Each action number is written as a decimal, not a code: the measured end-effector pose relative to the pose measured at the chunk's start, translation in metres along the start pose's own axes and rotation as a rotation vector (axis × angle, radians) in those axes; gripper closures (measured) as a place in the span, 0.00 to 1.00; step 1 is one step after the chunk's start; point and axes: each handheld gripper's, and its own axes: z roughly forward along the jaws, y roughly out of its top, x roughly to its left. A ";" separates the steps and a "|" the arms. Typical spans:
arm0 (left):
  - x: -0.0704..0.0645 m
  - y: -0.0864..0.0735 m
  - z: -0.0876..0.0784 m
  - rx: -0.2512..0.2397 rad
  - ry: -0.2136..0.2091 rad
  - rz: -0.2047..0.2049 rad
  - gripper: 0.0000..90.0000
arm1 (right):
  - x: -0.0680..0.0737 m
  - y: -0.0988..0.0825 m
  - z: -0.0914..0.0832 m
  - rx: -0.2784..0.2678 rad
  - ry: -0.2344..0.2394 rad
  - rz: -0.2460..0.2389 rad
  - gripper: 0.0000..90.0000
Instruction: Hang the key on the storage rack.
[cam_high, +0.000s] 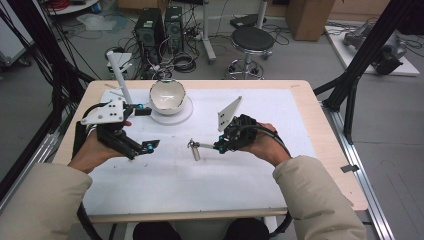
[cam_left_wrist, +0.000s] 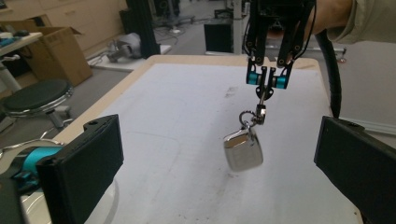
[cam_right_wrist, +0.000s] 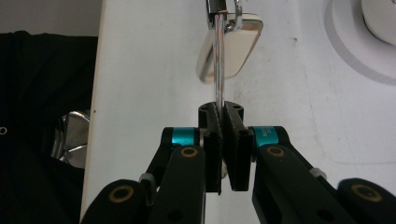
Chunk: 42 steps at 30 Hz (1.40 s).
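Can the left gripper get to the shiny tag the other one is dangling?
Probably yes. The left gripper is open, and the tag hangs between its jaws with nothing in between. The right gripper is shut on the thin metal piece above the tag, leaving the tag itself free to take.

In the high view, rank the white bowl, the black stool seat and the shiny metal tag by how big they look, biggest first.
1. Black stool seat, though it stands farther from the camera, so its lead is likely understated.
2. White bowl, slightly smaller in the picture.
3. Metal tag, by far the smallest, dangling from the right gripper.
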 end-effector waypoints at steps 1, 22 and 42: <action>0.000 0.002 0.004 0.013 -0.008 0.008 0.02 | 0.000 0.002 0.000 0.001 -0.004 -0.001 0.97; -0.015 0.021 0.079 0.224 -0.195 0.119 0.03 | 0.002 0.015 0.006 0.022 0.026 -0.029 0.97; -0.027 0.010 0.105 0.366 -0.286 0.153 0.32 | 0.003 0.017 0.010 0.040 0.052 -0.025 0.97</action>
